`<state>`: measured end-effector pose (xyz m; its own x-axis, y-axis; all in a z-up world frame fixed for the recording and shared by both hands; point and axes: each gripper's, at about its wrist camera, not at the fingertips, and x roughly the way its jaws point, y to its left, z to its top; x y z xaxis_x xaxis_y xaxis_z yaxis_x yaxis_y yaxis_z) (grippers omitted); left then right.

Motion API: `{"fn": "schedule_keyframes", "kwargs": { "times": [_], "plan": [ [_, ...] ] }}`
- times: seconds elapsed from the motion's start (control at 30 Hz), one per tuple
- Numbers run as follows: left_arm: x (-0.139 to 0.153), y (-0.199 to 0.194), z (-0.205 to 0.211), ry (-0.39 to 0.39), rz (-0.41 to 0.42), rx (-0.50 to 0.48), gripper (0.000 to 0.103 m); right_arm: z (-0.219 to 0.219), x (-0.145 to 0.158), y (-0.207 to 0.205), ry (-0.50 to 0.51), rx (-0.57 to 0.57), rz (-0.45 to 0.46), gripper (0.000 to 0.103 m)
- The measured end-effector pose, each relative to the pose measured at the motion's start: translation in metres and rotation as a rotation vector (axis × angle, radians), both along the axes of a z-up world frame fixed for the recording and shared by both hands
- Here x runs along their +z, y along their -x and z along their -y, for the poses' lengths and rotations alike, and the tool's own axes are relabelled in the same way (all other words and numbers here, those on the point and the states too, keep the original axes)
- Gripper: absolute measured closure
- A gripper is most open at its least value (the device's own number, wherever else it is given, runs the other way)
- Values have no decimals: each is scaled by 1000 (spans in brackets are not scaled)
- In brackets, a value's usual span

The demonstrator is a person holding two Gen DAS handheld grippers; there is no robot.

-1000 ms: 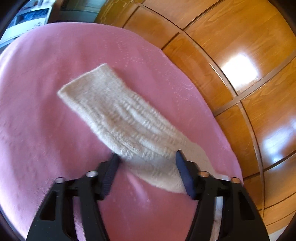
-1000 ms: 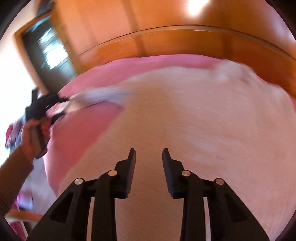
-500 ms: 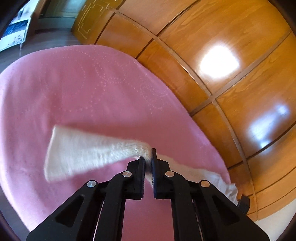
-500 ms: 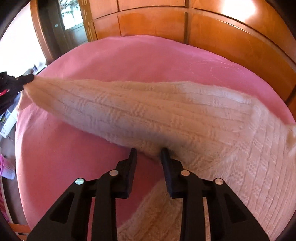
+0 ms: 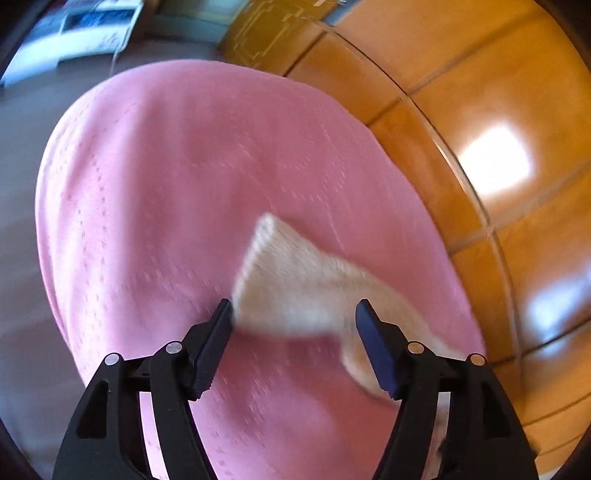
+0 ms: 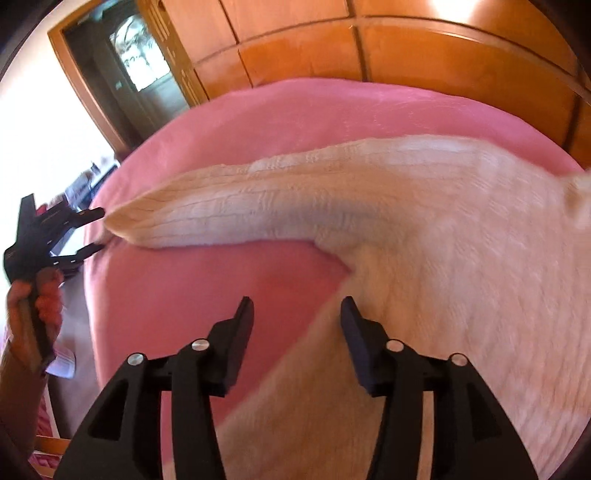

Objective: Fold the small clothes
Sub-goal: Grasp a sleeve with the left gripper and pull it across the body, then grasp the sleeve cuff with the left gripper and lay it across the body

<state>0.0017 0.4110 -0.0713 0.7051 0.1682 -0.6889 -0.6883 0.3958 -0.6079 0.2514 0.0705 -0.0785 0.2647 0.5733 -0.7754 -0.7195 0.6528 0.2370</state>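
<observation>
A cream knitted sweater point(image 6: 424, 229) lies on a pink bedspread point(image 6: 229, 288). One sleeve stretches out to the left and its cuff point(image 5: 295, 280) lies blurred between the fingers of my left gripper point(image 5: 293, 328), which is open. The left gripper also shows in the right wrist view point(image 6: 90, 232), open at the cuff end, held by a hand. My right gripper point(image 6: 295, 314) is open above the armpit area, where the sleeve meets the body, with the sweater's edge between its fingers.
A glossy wooden headboard point(image 6: 406, 48) runs along the far side of the bed, and also shows in the left wrist view point(image 5: 498, 147). A dark doorway point(image 6: 129, 74) is at the back left. Papers or books point(image 5: 81, 33) lie on the floor beyond the bed.
My left gripper was shut on the sleeve cuff half a second ago and has opened, letting the sleeve lie stretched out. My right gripper has opened wider at the armpit.
</observation>
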Motion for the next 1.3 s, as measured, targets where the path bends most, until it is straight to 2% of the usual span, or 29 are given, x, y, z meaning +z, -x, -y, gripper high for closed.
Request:
{"fn": "schedule_keyframes", "kwargs": {
  "times": [0.1, 0.2, 0.27, 0.3, 0.43, 0.53, 0.57, 0.6, 0.63, 0.67, 0.73, 0.83, 0.93, 1.0, 1.07, 1.1, 1.13, 1.17, 1.2, 1.23, 1.3],
  "plan": [
    [-8, -6, -18, 47, 22, 2, 36, 27, 2, 17, -26, -40, -6, 50],
    [-8, -14, -26, 48, 37, -7, 38, 54, 2, 31, -35, -87, 3, 46],
    [-8, -25, -30, 18, 2, -21, 65, 67, 3, 38, -46, -122, -1, 43],
    [-9, -34, -30, -8, -40, -49, 76, 74, 4, 40, -49, -142, 0, 43],
    [-7, -57, -17, -92, -141, -238, 79, 107, 6, 50, -57, -222, 0, 42],
    [-4, -65, -11, -152, -198, -272, 79, 128, 7, 55, -70, -273, -3, 41],
    [-3, -69, -8, -188, -224, -280, 83, 135, 7, 56, -75, -294, -4, 41],
    [-2, -71, -4, -231, -253, -276, 91, 144, 6, 58, -78, -312, -5, 41],
    [0, -74, 0, -293, -298, -246, 97, 150, 5, 59, -77, -329, -5, 41],
    [0, -76, 0, -302, -301, -232, 98, 157, 4, 61, -77, -348, -8, 41],
    [7, -76, -9, -342, -316, -171, 98, 170, 1, 64, -83, -377, -14, 41],
    [31, -89, -21, -385, -297, -102, 98, 184, 2, 70, -69, -398, 10, 41],
    [52, -109, -7, -493, -333, -78, 98, 194, 0, 76, -80, -417, 11, 41],
    [57, -116, -3, -479, -340, -63, 96, 199, 1, 80, -86, -422, 20, 41],
    [61, -118, 5, -457, -311, -55, 77, 203, 1, 83, -86, -421, 23, 40],
    [59, -124, 12, -471, -309, -59, 63, 204, 0, 84, -84, -420, 26, 40],
    [60, -125, 19, -514, -331, -49, 57, 206, 0, 85, -81, -420, 29, 40],
    [60, -120, 20, -535, -350, -44, 56, 208, 0, 86, -82, -420, 30, 40],
    [57, -120, 19, -538, -375, -44, 56, 208, -1, 87, -87, -422, 30, 39],
    [52, -115, 12, -493, -381, -44, 56, 210, -2, 88, -95, -423, 29, 38],
    [46, -95, -6, -389, -341, -9, 56, 214, -5, 89, -112, -425, 28, 38]
  ]
}}
